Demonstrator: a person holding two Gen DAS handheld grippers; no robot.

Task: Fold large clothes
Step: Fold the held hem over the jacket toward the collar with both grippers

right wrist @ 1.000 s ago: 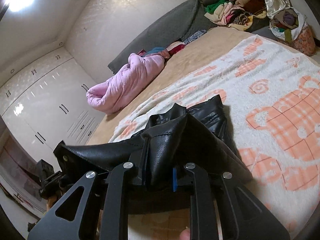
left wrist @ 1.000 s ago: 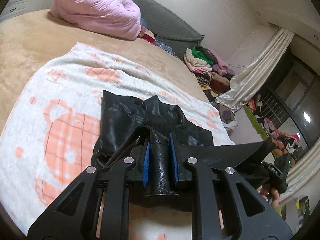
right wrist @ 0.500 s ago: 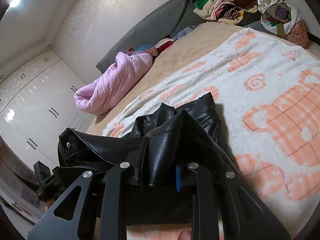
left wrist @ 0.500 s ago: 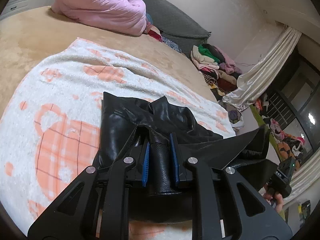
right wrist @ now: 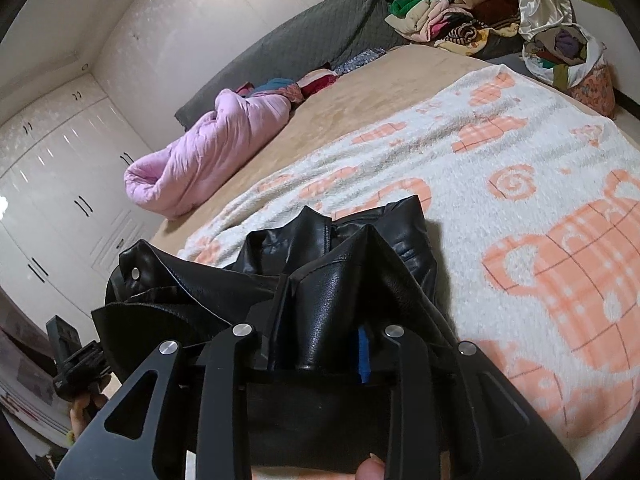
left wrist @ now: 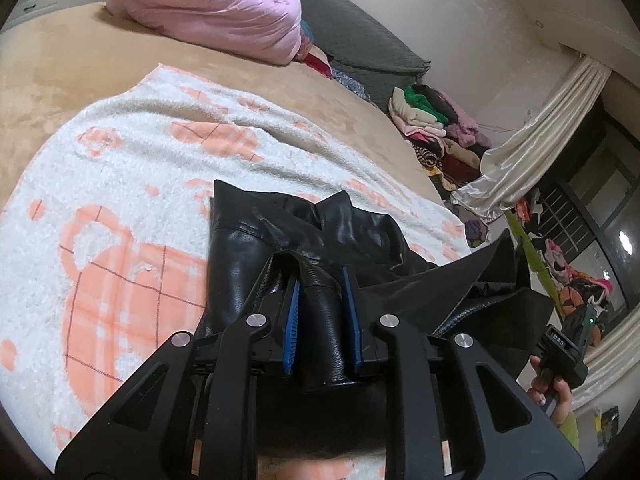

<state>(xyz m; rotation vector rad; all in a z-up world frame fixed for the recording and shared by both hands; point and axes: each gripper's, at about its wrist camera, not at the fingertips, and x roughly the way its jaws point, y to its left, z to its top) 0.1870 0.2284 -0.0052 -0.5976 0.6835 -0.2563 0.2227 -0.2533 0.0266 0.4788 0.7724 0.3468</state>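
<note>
A black leather garment (left wrist: pixel 256 248) lies partly on a white and orange blanket (left wrist: pixel 120 184) spread over the bed. Its near edge is lifted and stretched between my two grippers. My left gripper (left wrist: pixel 320 280) is shut on a thick fold of the leather between its blue pads (left wrist: pixel 290 320). In the right wrist view the garment (right wrist: pixel 400 232) tents up into my right gripper (right wrist: pixel 320 320), whose jaws are opening with a leather fold still pinched between them. One blue pad (right wrist: pixel 363 354) shows; the other is hidden by leather.
A rolled pink duvet (left wrist: pixel 208 8) and a grey headboard cushion (left wrist: pixel 360 48) lie at the far side of the tan bed. A pile of clothes (right wrist: pixel 452 20), a pale curtain (left wrist: pixel 532 152) and a bag of clothes (right wrist: pixel 572 60) stand beyond the bed. White wardrobes (right wrist: pixel 60 184) line the wall.
Both grippers have moved forward and down over the bed, carrying the lifted leather edge over the part that lies flat. More of the right gripper's blue pad shows now.
</note>
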